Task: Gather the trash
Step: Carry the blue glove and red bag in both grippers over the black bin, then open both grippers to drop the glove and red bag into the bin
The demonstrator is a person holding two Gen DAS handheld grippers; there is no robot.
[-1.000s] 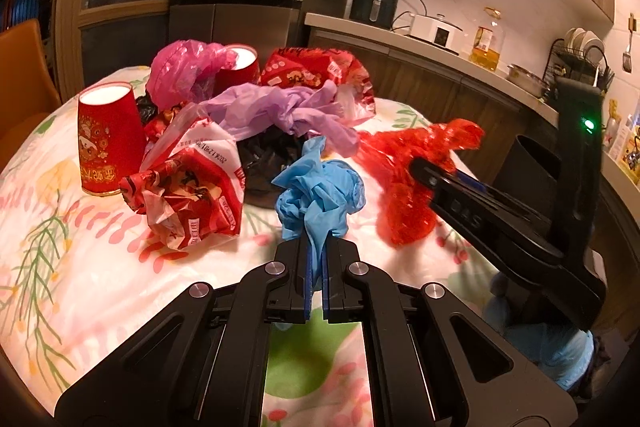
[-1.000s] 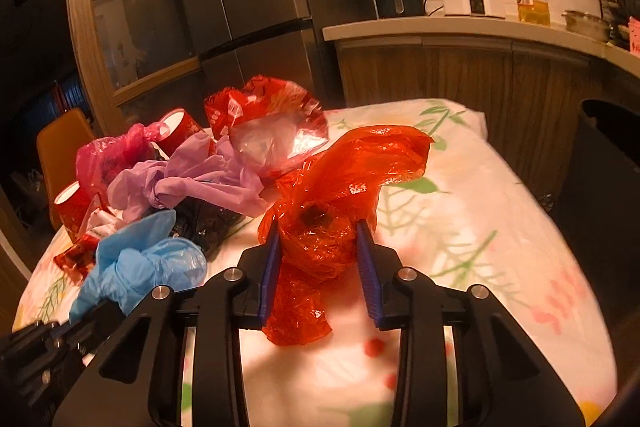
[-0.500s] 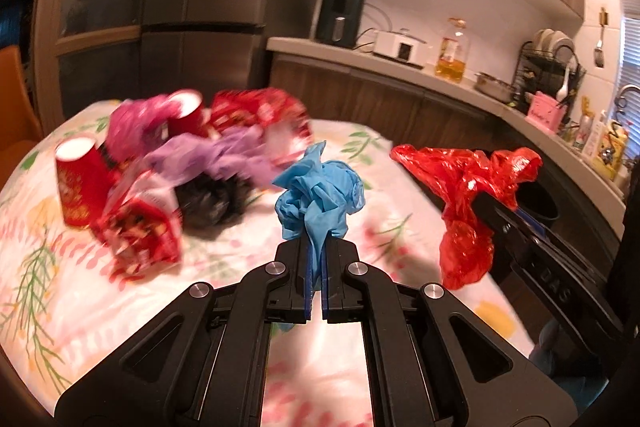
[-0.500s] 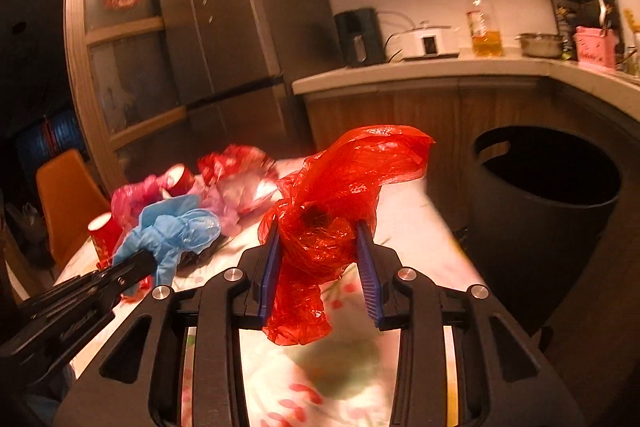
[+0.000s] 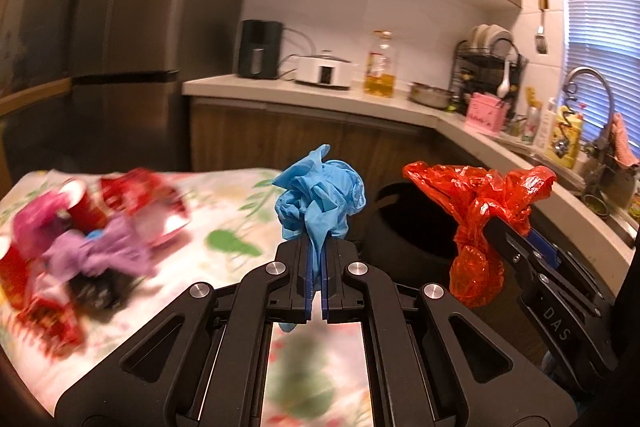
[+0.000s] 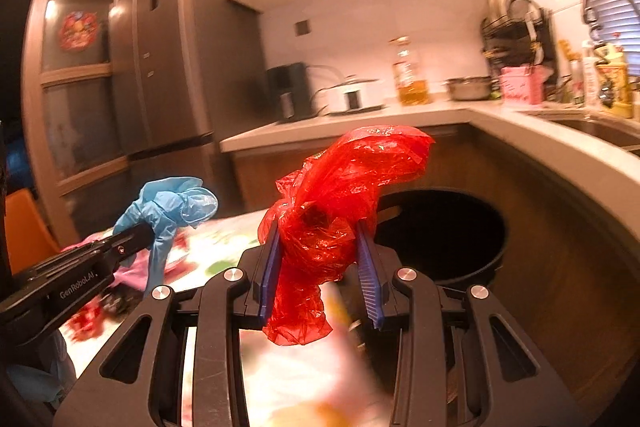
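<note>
Left gripper (image 5: 316,267) has its jaws pressed together on a crumpled blue glove (image 5: 318,197), carried in the air just left of the black bin (image 5: 404,227) and not yet over its mouth. Right gripper (image 6: 318,263) pinches a bunched red plastic bag (image 6: 336,223) between part-spread blue pads (image 6: 269,267); the bag sits in front of the bin's near rim, its top edge overlapping the opening in the right wrist view. Step in hand: transport of two picked pieces to the bin. Next move likely needs both grippers brought above the bin opening, then jaws spread so each piece drops inside; the light film may cling to the pads. Remaining trash pile (image 5: 88,239), with red cups and purple and pink bags, lies on the floral tablecloth (image 5: 224,211), well left of the bin, still to collect.
</note>
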